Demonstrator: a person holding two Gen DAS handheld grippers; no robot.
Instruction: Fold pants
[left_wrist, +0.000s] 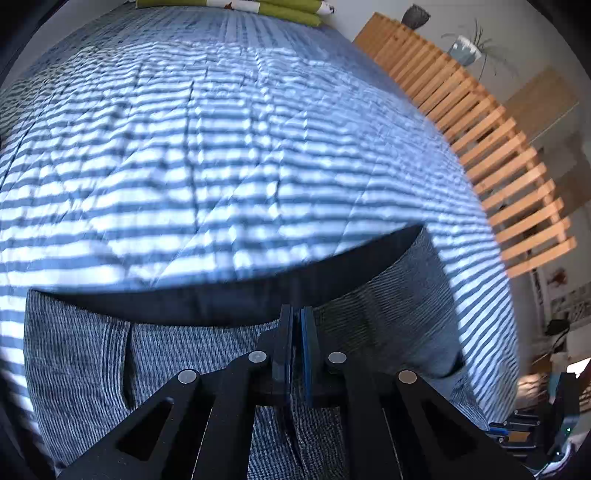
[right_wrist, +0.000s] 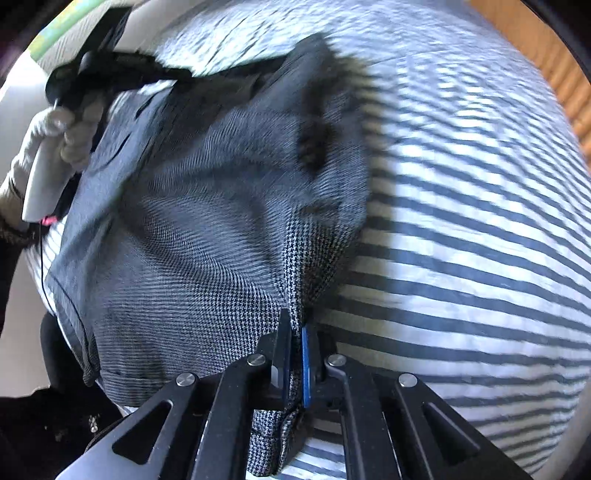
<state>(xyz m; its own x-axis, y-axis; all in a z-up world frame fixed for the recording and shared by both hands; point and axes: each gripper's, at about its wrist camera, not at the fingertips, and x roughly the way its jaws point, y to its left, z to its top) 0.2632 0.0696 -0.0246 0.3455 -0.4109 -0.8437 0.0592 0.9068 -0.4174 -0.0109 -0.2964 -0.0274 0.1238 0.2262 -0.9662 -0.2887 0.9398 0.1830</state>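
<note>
**Both grippers clamped on the grey pants over the striped bed**

The bed (left_wrist: 221, 155), under a blue-and-white striped quilt, filled most of both views. In the left wrist view a wooden slatted frame (left_wrist: 491, 147) ran down the right side of the frame, with a potted plant (left_wrist: 467, 48) on top at the upper right and green pillows (left_wrist: 258, 7) along the top edge.

The pants (right_wrist: 207, 221), grey with a fine check, lay on the quilt. In the right wrist view they spread across the left and centre of the frame, rumpled and partly lifted, blurred toward the top. In the left wrist view they covered the lower part of the frame, the dark inside of the waistband curving across the middle.

At the upper left of the right wrist view a gloved hand (right_wrist: 55, 136) held the other tool's handle beside the cloth.

The right gripper (right_wrist: 295, 339) was closed on a seam fold of the pants, cloth bunched between its fingers. The left gripper (left_wrist: 295, 321) had its fingers pressed together on the pants fabric just below the waistband.
</note>
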